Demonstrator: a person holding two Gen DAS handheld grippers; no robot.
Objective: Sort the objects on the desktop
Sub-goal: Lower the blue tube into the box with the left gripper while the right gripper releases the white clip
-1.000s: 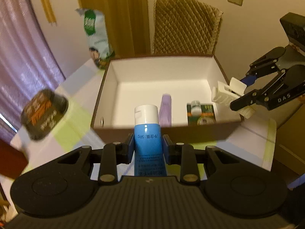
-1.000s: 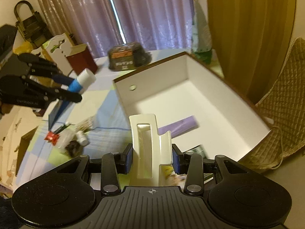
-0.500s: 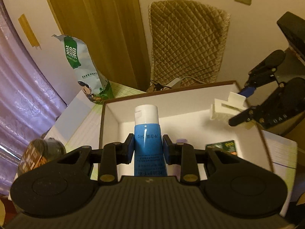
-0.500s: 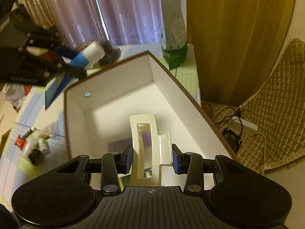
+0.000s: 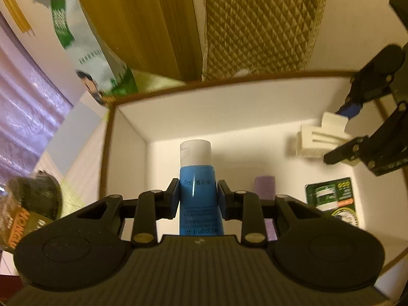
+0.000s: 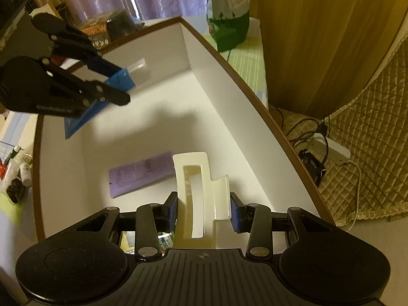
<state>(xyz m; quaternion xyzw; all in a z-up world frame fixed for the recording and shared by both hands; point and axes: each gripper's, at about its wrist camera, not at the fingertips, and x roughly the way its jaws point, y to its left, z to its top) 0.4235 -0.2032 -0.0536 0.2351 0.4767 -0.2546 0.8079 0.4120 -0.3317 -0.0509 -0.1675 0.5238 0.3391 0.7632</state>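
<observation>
My left gripper (image 5: 195, 195) is shut on a blue tube with a white cap (image 5: 196, 178), held over the inside of the white box with a brown rim (image 5: 229, 81). My right gripper (image 6: 202, 210) is shut on a cream plastic clip (image 6: 196, 193), also above the box (image 6: 229, 58) interior. Each gripper shows in the other's view: the left gripper (image 6: 112, 86) with the blue tube (image 6: 119, 81) at upper left, the right gripper (image 5: 349, 132) with the clip (image 5: 321, 137) at right. On the box floor lie a purple tube (image 6: 140, 173) and a green packet (image 5: 331, 199).
A tall green-and-white snack bag (image 5: 86, 56) stands beyond the box's far left corner. A dark round container (image 5: 28, 211) sits left of the box. A quilted chair back (image 5: 260, 23) is behind the box. Small bottles and clutter (image 6: 15, 176) lie on the tablecloth.
Both grippers have moved forward and down over the box, each keeping its object. The box interior now fills more of both views.
</observation>
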